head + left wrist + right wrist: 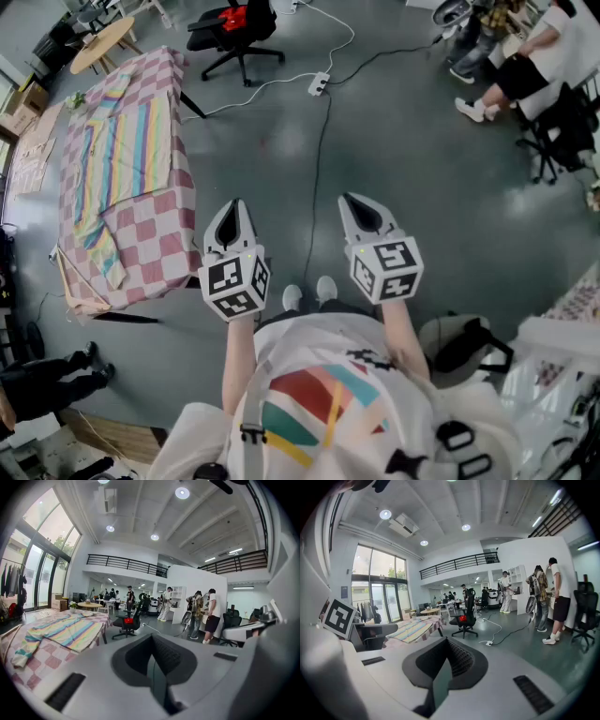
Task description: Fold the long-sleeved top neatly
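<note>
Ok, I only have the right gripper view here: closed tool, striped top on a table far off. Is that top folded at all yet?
Observer: No. The head view shows the long-sleeved top spread flat and unfolded on the checked table.
Operator: What about the other tool?
Observer: In the left gripper view, the left tool has its jaws together with nothing between them.
Operator: Are the tools over the table?
Observer: No. In the head view, both it and the right tool hang over the grey floor, to the right of the table.
</note>
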